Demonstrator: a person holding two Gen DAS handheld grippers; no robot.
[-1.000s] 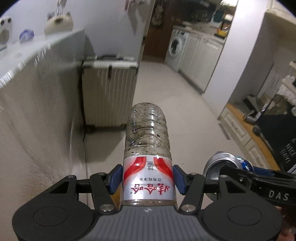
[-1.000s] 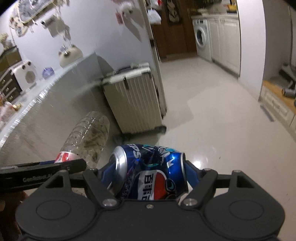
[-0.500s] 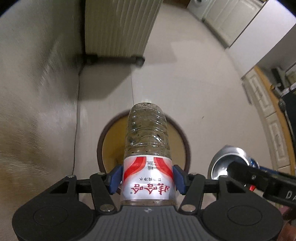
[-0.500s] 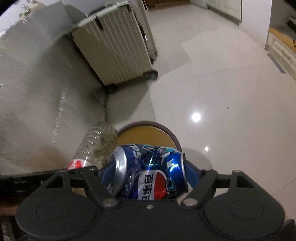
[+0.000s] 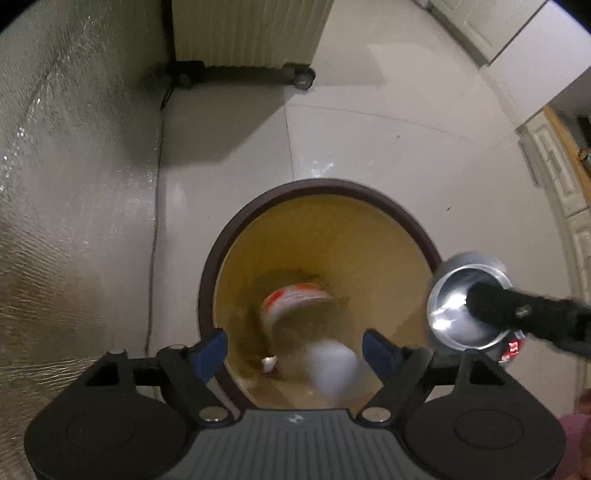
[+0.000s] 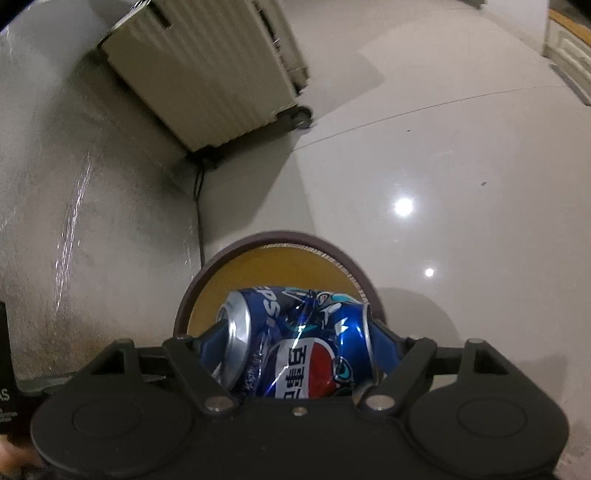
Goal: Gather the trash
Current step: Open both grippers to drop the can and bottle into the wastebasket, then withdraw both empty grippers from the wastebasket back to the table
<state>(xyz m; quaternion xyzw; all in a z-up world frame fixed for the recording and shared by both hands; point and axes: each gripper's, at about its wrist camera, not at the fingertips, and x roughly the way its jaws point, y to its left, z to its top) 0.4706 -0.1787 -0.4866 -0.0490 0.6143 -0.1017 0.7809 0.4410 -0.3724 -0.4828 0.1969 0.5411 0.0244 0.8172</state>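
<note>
On the far left runs one silvery, crinkled wall covering (image 5: 70,206), and beside it at the top stands one cream ribbed suitcase (image 5: 247,33) on small dark wheels, on the pale tiled floor (image 5: 388,147). Below it sits one round trash bin (image 5: 207,280) with a dark brown rim and a yellow inside. The left gripper (image 5: 294,350) points down over its mouth; its jaws have just been opening and now stand spread, with nothing pinched between the two blue pads (image 5: 211,350). One plastic bottle (image 5: 295,306) with a red-and-white label is blurred inside the bin, clear of the pads. To the right, the right gripper (image 6: 297,341) pinches one crushed blue Pepsi can (image 6: 295,339) by its two ends, above the bin's edge. One small scrap of paper (image 5: 269,363) lies on the bin's bottom.
</note>
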